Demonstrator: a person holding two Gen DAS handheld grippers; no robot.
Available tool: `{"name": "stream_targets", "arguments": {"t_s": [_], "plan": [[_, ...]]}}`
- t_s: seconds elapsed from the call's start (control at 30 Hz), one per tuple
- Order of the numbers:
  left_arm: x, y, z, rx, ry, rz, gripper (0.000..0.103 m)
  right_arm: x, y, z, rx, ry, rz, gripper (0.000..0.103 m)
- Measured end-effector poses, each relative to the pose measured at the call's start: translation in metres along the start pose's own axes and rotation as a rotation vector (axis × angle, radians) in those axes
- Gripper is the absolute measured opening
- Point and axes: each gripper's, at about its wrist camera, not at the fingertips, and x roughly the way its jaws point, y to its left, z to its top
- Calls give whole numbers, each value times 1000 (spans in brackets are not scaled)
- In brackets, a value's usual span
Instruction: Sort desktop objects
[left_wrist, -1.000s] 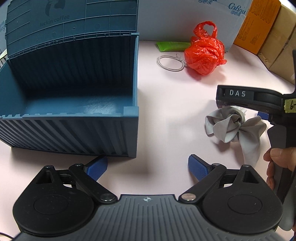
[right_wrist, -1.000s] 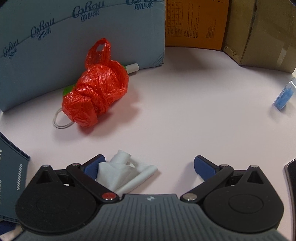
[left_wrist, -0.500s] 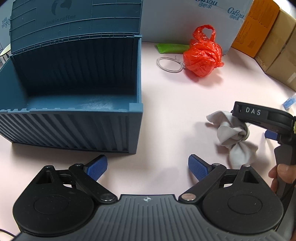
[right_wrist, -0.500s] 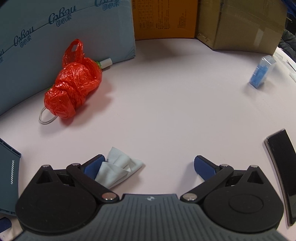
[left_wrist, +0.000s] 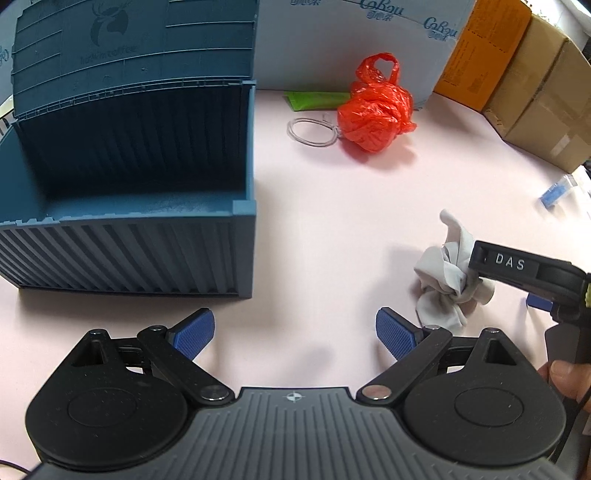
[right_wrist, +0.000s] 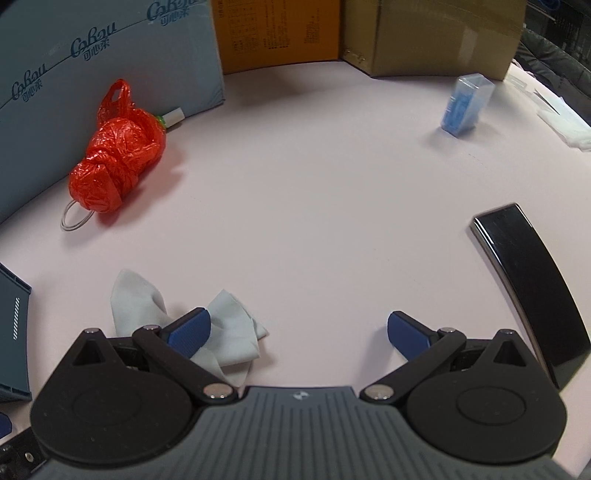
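Note:
A crumpled grey cloth (left_wrist: 445, 275) lies on the pink table; in the right wrist view the cloth (right_wrist: 229, 332) lies by my right gripper's left finger. My right gripper (right_wrist: 299, 330) is open and empty, low over the table. It shows in the left wrist view (left_wrist: 517, 273) beside the cloth. My left gripper (left_wrist: 294, 334) is open and empty, in front of the open blue container box (left_wrist: 236, 218). A knotted red plastic bag (left_wrist: 375, 112) lies at the back, also seen in the right wrist view (right_wrist: 116, 155).
A white cord loop (left_wrist: 312, 131) and a green tube (left_wrist: 317, 99) lie by the bag. A black phone (right_wrist: 528, 284) lies right of my right gripper. A small blue box (right_wrist: 465, 107) stands far right. Cardboard boxes (right_wrist: 432, 33) and a blue carton (right_wrist: 92, 66) line the back.
The right gripper has swung right and pulled back, bringing the phone and blue box into view. The cloth now lies further to its left. The left gripper has backed off slightly.

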Motion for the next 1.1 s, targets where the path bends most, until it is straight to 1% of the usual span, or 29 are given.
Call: {"name": "stream_targets", "arguments": {"t_s": [0.07, 0.13, 0.27, 0.4, 0.53, 0.63, 0.73, 1.1], "plan": [[0, -2, -2, 13, 5, -8, 94, -6, -5, -4, 9, -19, -30, 103], [-1, -4, -3, 26, 10, -19, 94, -11, -11, -7, 31, -35, -38, 103], [0, -9, -6, 54, 24, -38, 94, -16, -18, -16, 59, -31, -46, 103], [0, -9, -9, 72, 36, -50, 94, -22, -18, -27, 53, -30, -65, 103], [-1, -6, -14, 79, 45, -53, 94, -23, -14, -33, 44, -11, -70, 103], [-5, 1, -17, 81, 41, -44, 94, -21, -6, -38, 27, 9, -54, 103], [-8, 13, -19, 64, 41, -27, 94, -21, 9, -43, -2, 10, -36, 103], [-24, 67, -24, -54, 18, 63, 94, -20, 68, -50, -126, -3, 73, 103]]}}
